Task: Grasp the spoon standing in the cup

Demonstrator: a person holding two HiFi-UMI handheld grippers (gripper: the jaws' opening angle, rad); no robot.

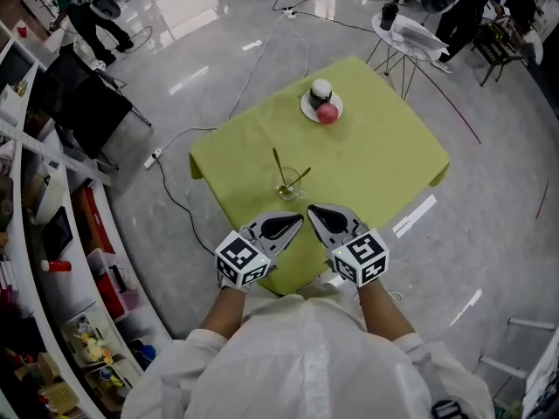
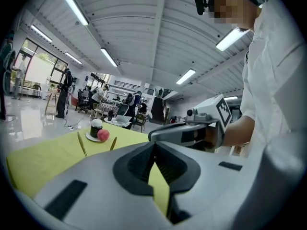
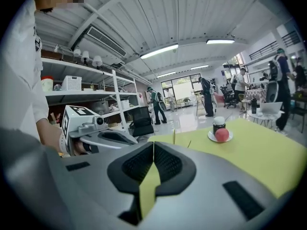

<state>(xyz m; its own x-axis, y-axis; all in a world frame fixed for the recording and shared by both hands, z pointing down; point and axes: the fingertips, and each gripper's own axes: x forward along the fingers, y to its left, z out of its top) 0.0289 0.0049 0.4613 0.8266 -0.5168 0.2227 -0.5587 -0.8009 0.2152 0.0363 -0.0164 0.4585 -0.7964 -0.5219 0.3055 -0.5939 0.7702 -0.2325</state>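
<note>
The left gripper [image 1: 293, 223] and right gripper [image 1: 316, 212] hover at the counter's [image 1: 384, 155] near edge, jaws closed and empty. The spoon [image 1: 277, 166] leans in the cup [image 1: 288, 189] just ahead, apparently beside a second utensil. One gripper should open first, then pinch the upper handle.

Lime-yellow square tablecloth [image 1: 384, 164] underneath it all, and on it a gold metal spoon [image 1: 277, 166] in a clear glass cup [image 1: 286, 190], a red round fruit [image 1: 327, 114] and a white-lidded black jar [image 1: 320, 91] sharing a white round plate [image 1: 307, 107], and at the cloth's near edge the grey-and-black left gripper [image 1: 299, 218] and right gripper [image 1: 312, 209], both chequered black-on-white at the back.
</note>
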